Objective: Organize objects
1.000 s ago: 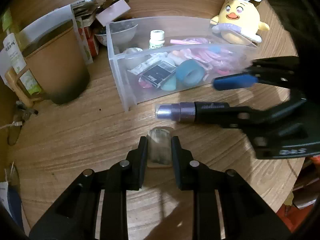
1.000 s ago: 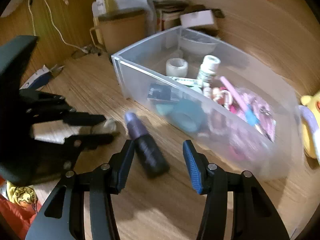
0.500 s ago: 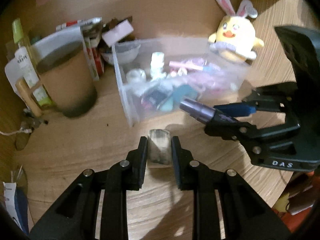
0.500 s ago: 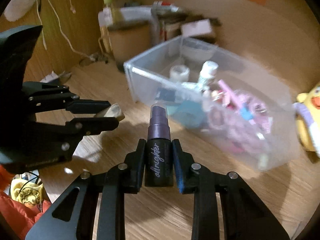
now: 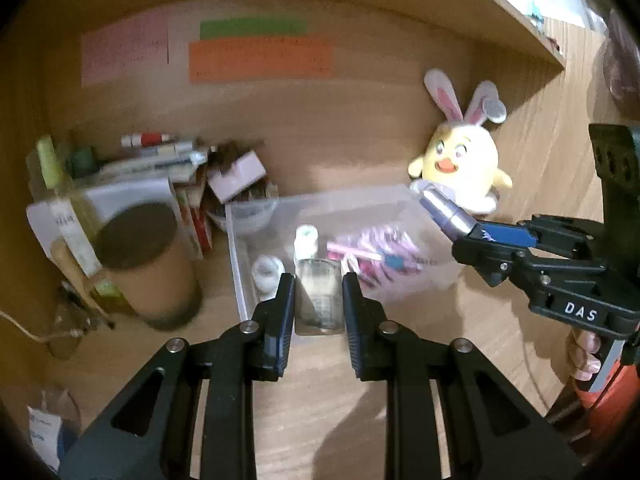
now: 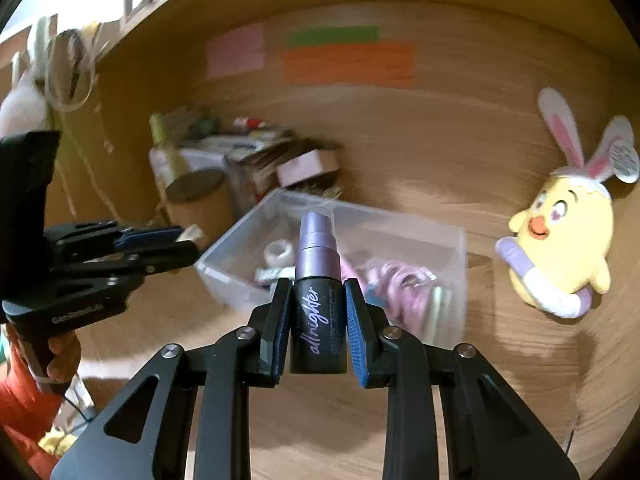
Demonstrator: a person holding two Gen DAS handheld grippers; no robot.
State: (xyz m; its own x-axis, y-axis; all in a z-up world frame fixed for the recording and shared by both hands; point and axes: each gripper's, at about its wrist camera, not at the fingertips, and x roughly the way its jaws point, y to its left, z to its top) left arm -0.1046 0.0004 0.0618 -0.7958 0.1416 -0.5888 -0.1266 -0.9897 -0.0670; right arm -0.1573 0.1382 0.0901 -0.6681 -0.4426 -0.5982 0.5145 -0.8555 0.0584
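Two claws here, each with one thing in it. The right claw (image 6: 317, 320) is clamped on a small black setting spray bottle (image 6: 318, 312) with "all nighter" down its side and a purple pump top sticking out forward; its jaws have just been closing, and the bottle sits snug between the two blue pads. The left claw (image 5: 319, 304) is pinched narrow on a little clear jar (image 5: 320, 300), pads pressing both sides. It's too blurry to say what's inside the jar.

Both items hang above the wooden bench (image 6: 500, 380), in front of one clear plastic bin (image 5: 352, 204). From the left wrist camera the bin is dead ahead at 12 o'clock, the right claw with its bottle is over at 3 o'clock, and one yellow chick plush with bunny ears (image 5: 464, 160) stands at about 1 o'clock behind the bin. One brown cylindrical tub (image 5: 152, 264) sits at 9 o'clock beside a messy stack of boxes.

Inside the bin I can count one small white bottle (image 5: 306, 238), one roll of tape (image 5: 266, 270) and a pink jumble I can't separate. Three coloured paper notes (image 5: 260, 60) are stuck on the back wall.
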